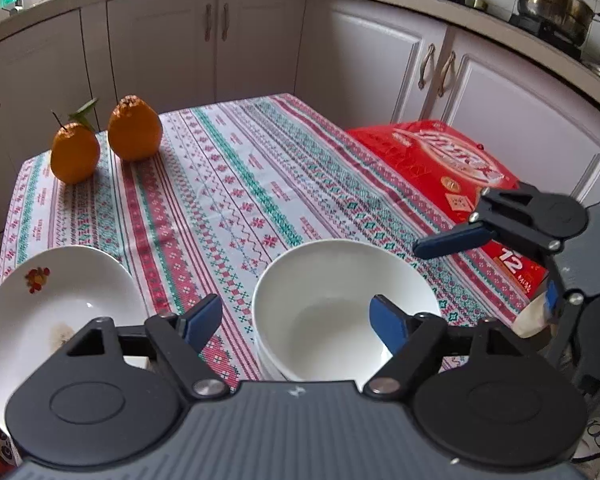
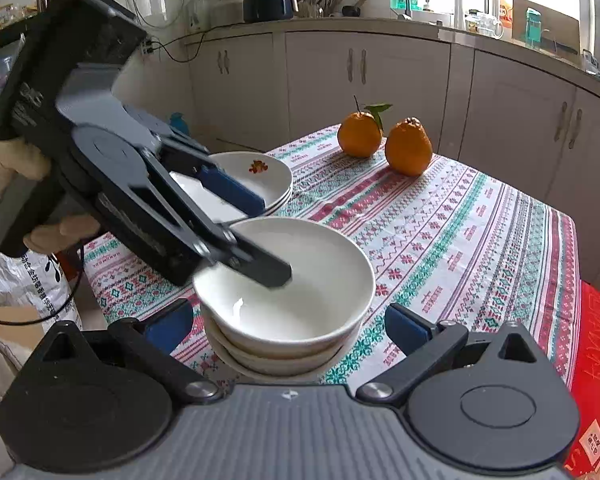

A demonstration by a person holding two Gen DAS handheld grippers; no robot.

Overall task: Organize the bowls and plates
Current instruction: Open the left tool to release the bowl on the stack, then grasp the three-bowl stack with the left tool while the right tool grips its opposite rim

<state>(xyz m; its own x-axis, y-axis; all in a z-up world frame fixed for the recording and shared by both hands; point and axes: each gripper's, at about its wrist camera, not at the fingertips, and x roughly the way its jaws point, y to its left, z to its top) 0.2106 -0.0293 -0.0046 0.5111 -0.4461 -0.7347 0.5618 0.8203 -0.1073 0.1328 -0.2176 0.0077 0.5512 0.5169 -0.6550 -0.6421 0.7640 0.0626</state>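
A small table covered with a red, green and white patterned tablecloth (image 1: 236, 184) stands in a kitchen.

At the left, near the table's edge, sits a stack of shallow white plates (image 1: 56, 304); the top one carries a small red flower print, and the right wrist view shows at least one more plate under it. Nesting them this way appears to be the tidying the task asks for.

Behind the plates, well apart at the far corner, two oranges (image 1: 104, 140) stand side by side, out of the way of the work.

In the middle, near the front edge, is a stack of white bowls (image 2: 288, 300), three nested by the look of their rims.

The left gripper (image 2: 268, 240) reaches down over this stack, held by a person's hand (image 2: 16, 168) in a pale glove. Its jaws stand partly apart: one finger dips inside the top bowl, the other lies over the plates, and neither pad seems to press on the rim, so it looks like a release.

The right gripper (image 2: 288, 324) hovers just in front of the bowls with its jaws spread wide on either side of the stack, gripping nothing.

At the right, a red box (image 1: 448, 176) lies partly over the table's edge, playing no visible part in the stacking.
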